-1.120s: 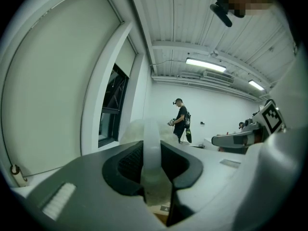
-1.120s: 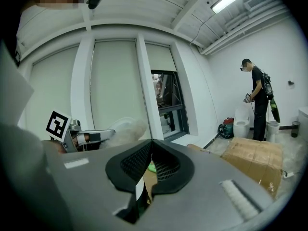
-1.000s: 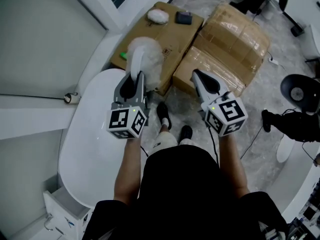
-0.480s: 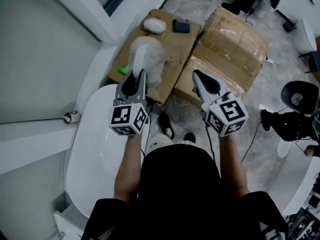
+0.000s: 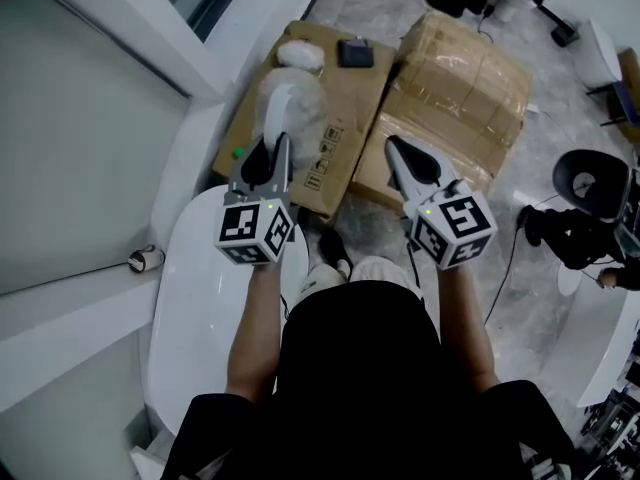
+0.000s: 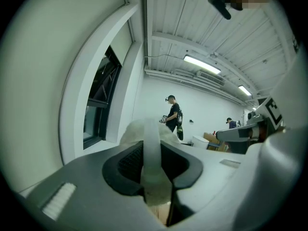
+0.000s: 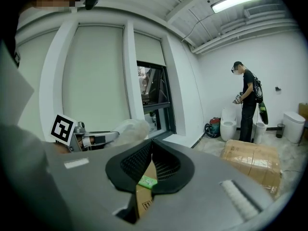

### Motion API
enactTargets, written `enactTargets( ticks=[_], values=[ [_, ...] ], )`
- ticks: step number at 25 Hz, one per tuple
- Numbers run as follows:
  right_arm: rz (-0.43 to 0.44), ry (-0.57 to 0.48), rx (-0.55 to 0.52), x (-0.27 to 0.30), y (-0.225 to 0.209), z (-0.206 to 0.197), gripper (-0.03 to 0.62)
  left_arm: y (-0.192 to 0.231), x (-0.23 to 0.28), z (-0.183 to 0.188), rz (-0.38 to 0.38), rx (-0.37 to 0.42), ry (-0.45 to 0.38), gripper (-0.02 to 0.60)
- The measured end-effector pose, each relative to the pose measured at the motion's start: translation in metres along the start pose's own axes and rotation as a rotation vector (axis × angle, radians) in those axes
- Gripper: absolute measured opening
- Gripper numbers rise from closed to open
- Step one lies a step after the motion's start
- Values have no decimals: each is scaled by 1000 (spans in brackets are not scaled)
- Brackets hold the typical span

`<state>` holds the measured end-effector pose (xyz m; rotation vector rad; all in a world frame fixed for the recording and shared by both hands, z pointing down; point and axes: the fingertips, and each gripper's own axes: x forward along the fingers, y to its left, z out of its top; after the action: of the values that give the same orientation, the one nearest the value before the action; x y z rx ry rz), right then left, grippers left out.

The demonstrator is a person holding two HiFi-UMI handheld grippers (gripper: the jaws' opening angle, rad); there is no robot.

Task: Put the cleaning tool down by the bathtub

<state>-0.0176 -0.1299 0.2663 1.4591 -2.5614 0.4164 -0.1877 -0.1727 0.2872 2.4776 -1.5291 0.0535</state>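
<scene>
The cleaning tool is a white fluffy duster head on a white strap-like handle. My left gripper is shut on that handle and holds the tool upright above the near edge of a flat cardboard box. The fluffy head rises just beyond the jaws. The white bathtub lies below and behind the left gripper, along the window wall. My right gripper hovers beside the left with its jaw tips together and nothing between them. It sees the left gripper and the duster head.
A second, taped cardboard box lies to the right. On the flat box sit another white fluffy pad, a dark small item and a green item. A black chair stands at right. A person stands by the far wall.
The wearer has stepped forward along the tub toward the boxes. The left gripper, still gripping the tool, now hangs over the flat box's edge. Both grippers keep their jaw state.
</scene>
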Motion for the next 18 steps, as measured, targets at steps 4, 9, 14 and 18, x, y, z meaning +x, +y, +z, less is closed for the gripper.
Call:
enactTargets(
  ticks=[4,9,14,18],
  values=[
    [-15,28,11,6,-1,-10,9,6,9,-12,-13,-22,23,83],
    [-40,52,34,11,-4,-19,9,7,19,-29,-29,-36,62,83],
    [-42,85,51,16,-14,-32,9,2,30,-46,-37,-40,98,83],
    [-36,107,54,21,-22,-37,9,1,39,-61,-33,-52,130,83]
  ],
)
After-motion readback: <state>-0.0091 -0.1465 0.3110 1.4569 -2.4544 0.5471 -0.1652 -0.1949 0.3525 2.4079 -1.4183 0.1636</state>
